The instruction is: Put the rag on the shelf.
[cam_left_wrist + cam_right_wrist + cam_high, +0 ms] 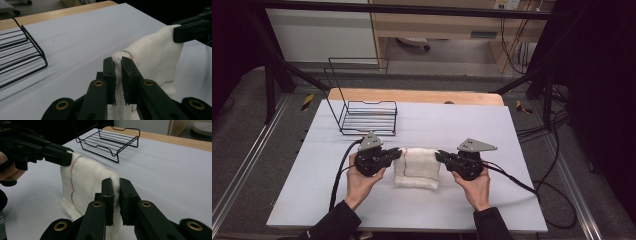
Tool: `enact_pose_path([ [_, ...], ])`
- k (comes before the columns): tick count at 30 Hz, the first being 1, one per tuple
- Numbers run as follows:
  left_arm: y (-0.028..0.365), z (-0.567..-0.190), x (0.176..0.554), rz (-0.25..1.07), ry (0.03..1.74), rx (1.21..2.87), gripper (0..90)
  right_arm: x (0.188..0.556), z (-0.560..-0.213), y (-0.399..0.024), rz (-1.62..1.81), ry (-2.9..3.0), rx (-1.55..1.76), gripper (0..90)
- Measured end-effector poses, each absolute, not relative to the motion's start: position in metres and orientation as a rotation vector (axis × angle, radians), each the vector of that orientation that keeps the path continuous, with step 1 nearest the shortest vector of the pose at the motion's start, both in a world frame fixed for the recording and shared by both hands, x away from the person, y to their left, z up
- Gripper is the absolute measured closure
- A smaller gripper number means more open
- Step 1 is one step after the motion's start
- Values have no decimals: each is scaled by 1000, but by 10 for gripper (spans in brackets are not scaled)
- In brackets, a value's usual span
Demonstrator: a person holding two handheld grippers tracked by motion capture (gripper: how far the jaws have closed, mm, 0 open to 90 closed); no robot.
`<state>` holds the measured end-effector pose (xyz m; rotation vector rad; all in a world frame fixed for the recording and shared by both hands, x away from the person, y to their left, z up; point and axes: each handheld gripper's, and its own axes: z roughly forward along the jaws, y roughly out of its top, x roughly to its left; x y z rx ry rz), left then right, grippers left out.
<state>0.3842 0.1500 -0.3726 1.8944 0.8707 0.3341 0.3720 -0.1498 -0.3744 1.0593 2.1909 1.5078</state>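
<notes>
Standing behind cloth (416, 168): wire rack (368, 118).

left gripper (118, 65) | jaws clamp white cloth (152, 57) | wire rack (22, 52) nearby

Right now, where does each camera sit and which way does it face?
High view: above the person's side, facing forward and down on the table; both forearms show.
Left gripper view: on the left gripper, facing its jaws pinching the white cloth.
Right gripper view: on the right gripper, facing the same cloth.
Both gripper views share the wire rack.
</notes>
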Motion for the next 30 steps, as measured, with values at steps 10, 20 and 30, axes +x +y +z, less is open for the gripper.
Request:
enact_pose_path([
  [10,153,-359,377,370,845,1865,820,366,-362,-149,1535,2150,1021,830],
  [20,158,-348,373,389,837,1835,821,362,-350,-145,1551,2118,982,832],
  [30,169,-337,370,417,836,1793,822,361,-338,-135,1577,2079,946,832],
])
